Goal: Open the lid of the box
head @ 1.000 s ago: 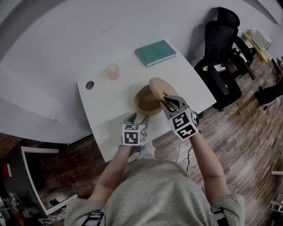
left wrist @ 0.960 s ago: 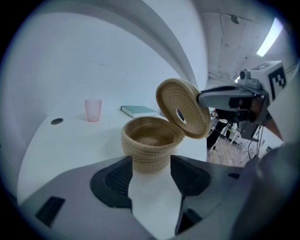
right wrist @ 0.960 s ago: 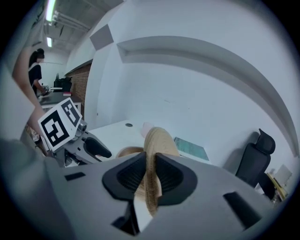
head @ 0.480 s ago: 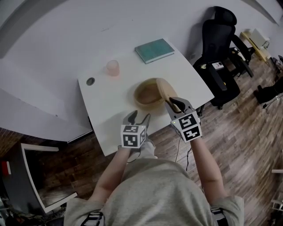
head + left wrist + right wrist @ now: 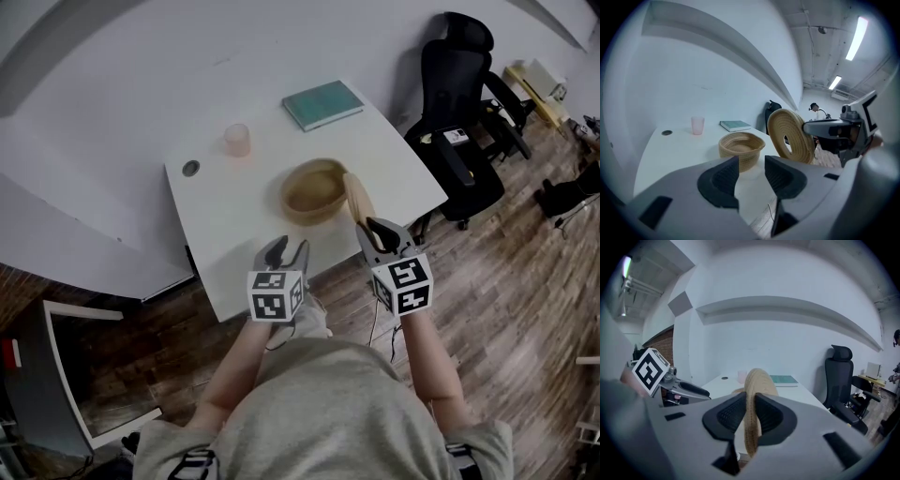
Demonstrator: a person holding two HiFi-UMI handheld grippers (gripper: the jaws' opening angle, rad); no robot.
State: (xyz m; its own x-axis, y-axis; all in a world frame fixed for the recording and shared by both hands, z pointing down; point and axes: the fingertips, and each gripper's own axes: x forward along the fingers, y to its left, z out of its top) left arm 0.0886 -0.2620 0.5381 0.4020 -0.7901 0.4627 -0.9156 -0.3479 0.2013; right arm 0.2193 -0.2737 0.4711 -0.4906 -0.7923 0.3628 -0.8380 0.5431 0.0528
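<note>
Tan woven box [image 5: 312,190] and lid [image 5: 357,199], teal book [image 5: 322,104], pink cup [image 5: 236,140], white table [image 5: 225,234]

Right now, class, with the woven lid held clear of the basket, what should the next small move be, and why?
Probably lower the lid flat onto the table beside the basket and let go. The right gripper is shut on the lid's edge, holding it upright and clear of the basket, so the basket is already open. Only setting the lid down seems left.

No readable text, labels or numbers visible.
</note>
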